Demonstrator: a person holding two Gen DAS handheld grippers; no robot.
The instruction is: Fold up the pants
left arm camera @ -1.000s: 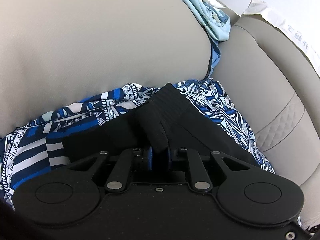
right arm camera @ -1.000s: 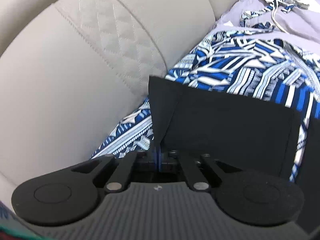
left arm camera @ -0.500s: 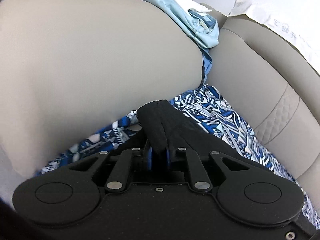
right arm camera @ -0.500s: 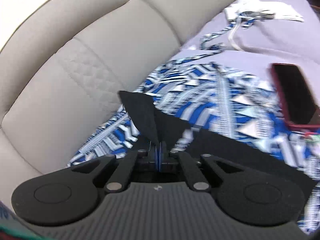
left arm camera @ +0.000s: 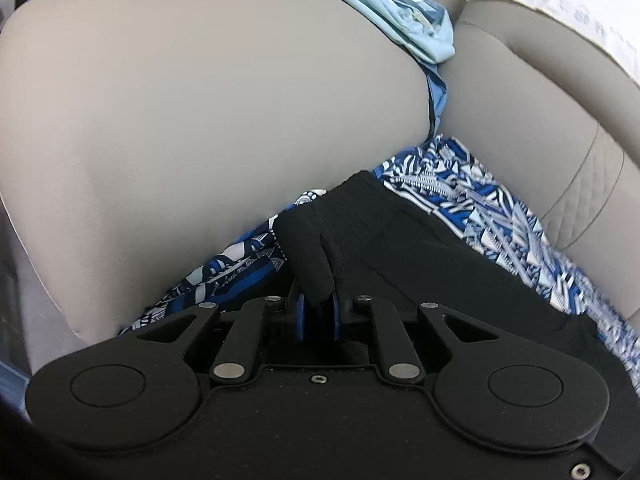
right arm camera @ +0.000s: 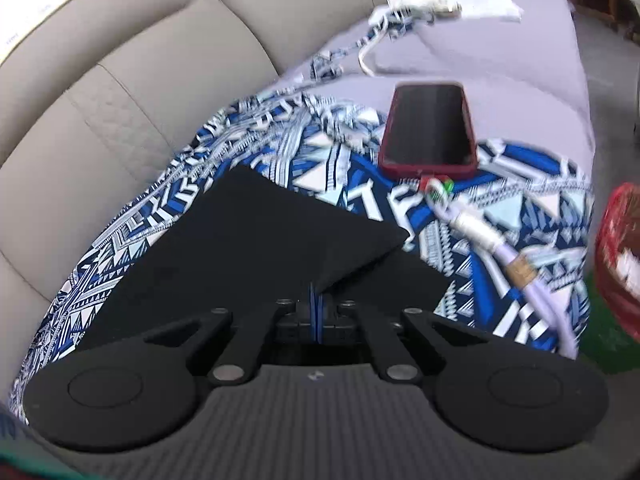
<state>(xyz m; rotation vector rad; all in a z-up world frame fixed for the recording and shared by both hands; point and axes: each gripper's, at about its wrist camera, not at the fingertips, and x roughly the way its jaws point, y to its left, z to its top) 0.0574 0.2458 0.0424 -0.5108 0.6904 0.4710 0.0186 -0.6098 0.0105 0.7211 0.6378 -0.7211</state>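
Up against the beige leather sofa (left arm camera: 200,120), the black pants (left arm camera: 420,248) lie on a blue-and-white geometric-print cloth (left arm camera: 480,200) spread over the seat. The left gripper (left arm camera: 316,316) has its jaws clamped on the bunched, ribbed waistband end near the rounded sofa arm. The right gripper (right arm camera: 316,312) has its jaws pressed together on a flat, smooth corner of the pants (right arm camera: 260,240), which rises in a sharp-edged triangular fold. Beyond that fold, farther along the sofa seat, a glossy red-cased phone (right arm camera: 428,128) rests on the cloth (right arm camera: 320,152).
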